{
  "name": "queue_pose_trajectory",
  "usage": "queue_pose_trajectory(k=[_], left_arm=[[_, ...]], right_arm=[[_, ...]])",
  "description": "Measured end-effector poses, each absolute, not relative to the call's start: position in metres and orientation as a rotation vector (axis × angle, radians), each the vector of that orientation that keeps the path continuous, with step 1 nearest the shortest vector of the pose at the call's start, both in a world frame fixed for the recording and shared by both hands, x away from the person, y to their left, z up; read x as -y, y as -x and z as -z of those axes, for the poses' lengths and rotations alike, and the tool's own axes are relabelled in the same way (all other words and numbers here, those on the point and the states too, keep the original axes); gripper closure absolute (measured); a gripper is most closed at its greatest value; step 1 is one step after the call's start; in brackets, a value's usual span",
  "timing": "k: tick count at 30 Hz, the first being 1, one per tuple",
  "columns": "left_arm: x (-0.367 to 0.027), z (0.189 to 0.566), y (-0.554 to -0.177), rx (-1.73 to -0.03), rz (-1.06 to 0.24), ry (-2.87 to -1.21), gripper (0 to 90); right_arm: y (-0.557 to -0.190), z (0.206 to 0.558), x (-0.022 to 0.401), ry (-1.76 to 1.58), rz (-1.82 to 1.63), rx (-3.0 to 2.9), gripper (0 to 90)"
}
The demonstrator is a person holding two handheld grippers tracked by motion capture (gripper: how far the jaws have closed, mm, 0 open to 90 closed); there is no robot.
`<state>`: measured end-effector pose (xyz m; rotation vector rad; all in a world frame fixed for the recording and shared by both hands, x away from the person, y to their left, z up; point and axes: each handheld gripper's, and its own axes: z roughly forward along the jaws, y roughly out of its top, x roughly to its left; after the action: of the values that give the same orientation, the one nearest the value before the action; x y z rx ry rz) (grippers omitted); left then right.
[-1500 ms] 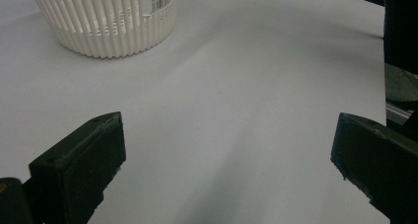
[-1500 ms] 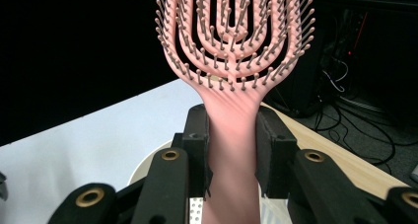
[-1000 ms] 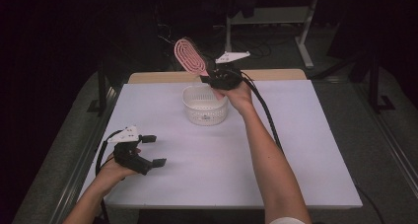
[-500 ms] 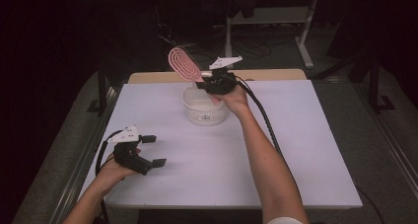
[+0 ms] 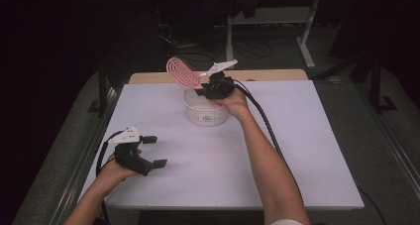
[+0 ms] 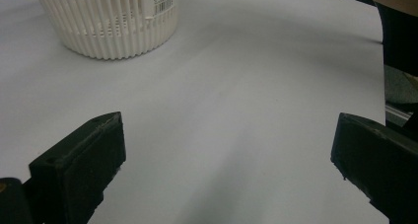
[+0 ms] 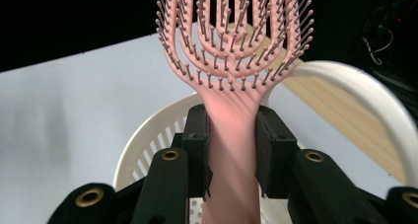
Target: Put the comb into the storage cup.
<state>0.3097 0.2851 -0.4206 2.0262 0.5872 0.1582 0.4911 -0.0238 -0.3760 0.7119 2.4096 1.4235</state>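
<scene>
White tabletop (image 5: 297, 150) lay around my basket (image 5: 205, 113) at centre; right gripper (image 5: 204, 89) clamped the pink hairbrush (image 5: 181, 73) above it, left gripper (image 5: 154, 151) gaped wide, lower left.

The right gripper (image 7: 231, 150) clamps its black fingers (image 7: 197, 135) on the handle of a pink vented hairbrush (image 7: 231, 51), bristles facing the camera. Below sits a white slotted basket (image 7: 148, 145) on the pale tabletop (image 7: 64, 110); what looks like a wooden strip (image 7: 335, 110) lies beyond.
</scene>
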Motion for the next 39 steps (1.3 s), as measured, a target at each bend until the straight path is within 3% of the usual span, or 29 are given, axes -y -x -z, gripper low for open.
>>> queue_pose_trajectory(k=[25,39], left_arm=[[-0.284,0.421,-0.309,-0.589,-0.154,-2.025,0.0],[-0.283,0.421,-0.309,-0.585,-0.154,-2.028,0.1]], right_arm=[[-0.495,0.385,0.013,-0.705,-1.235,-2.554,67.1],[-0.494,0.374,0.021,-0.743,-1.28,-2.532,54.3]])
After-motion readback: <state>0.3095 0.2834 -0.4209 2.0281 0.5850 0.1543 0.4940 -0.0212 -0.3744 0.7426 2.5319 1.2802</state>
